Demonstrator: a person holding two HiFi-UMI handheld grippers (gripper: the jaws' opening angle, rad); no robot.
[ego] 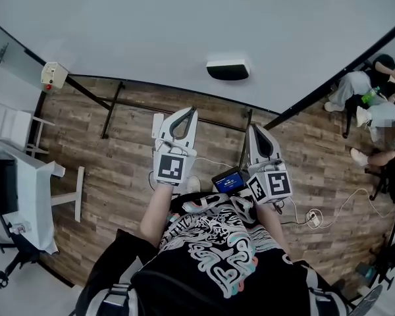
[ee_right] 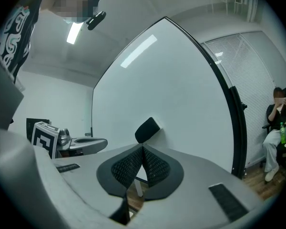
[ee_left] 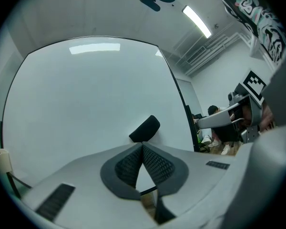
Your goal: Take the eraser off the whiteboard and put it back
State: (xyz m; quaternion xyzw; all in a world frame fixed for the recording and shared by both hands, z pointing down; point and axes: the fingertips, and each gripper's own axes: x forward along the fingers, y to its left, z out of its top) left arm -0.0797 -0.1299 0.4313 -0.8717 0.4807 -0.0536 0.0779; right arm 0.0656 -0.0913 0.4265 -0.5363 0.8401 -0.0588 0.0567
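Note:
A black eraser (ego: 228, 70) sticks to the white whiteboard (ego: 184, 38), ahead of both grippers. It also shows as a dark block just beyond the tips in the left gripper view, eraser (ee_left: 145, 129), and in the right gripper view, eraser (ee_right: 147, 129). My left gripper (ego: 186, 112) is held level and shut with nothing in it, short of the board. To its right, my right gripper (ego: 257, 129) is likewise shut and empty; its tips meet at a point (ee_right: 143, 147). Neither touches the eraser.
The whiteboard stands on a black frame with legs (ego: 112, 110) over a wood floor. People sit at the far right (ego: 382, 104). A white desk and chair (ego: 26, 170) are at the left. A small screen (ego: 229, 182) and cables lie near the person's feet.

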